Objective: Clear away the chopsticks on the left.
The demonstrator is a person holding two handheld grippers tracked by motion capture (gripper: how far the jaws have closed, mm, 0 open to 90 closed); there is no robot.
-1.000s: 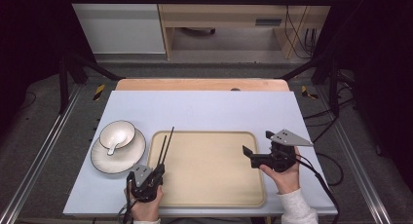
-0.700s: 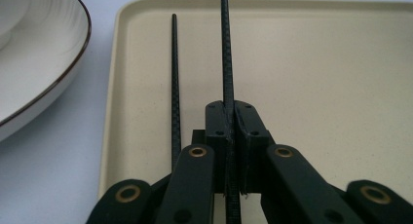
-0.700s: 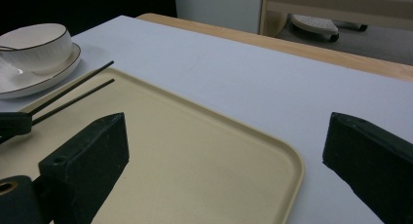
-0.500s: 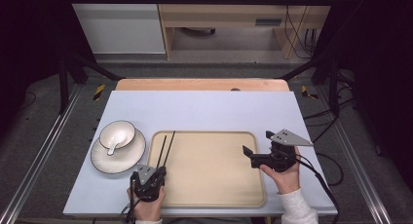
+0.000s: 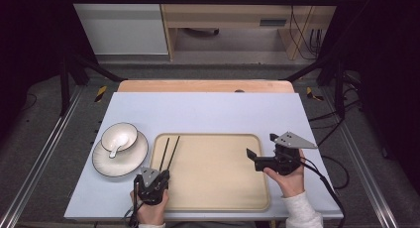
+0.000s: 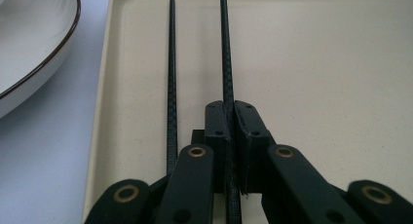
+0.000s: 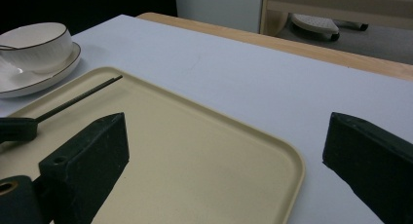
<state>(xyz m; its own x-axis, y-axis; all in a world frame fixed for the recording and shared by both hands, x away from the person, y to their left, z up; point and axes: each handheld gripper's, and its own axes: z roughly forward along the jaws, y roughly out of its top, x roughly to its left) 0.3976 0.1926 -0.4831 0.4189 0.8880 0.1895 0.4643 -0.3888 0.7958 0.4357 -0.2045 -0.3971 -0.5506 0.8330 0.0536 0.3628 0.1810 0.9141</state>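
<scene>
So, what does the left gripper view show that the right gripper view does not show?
Left gripper view: the left gripper with its jaws shut on one black chopstick, and a second chopstick lying loose beside it.

Right gripper view: the right gripper with its jaws wide open and nothing between them, a bowl on the plate, and the table's wooden far edge.

Both: the beige tray and the dark-rimmed white plate.

Black claws (image 5: 159, 174), white sleeve (image 5: 302, 213)
</scene>
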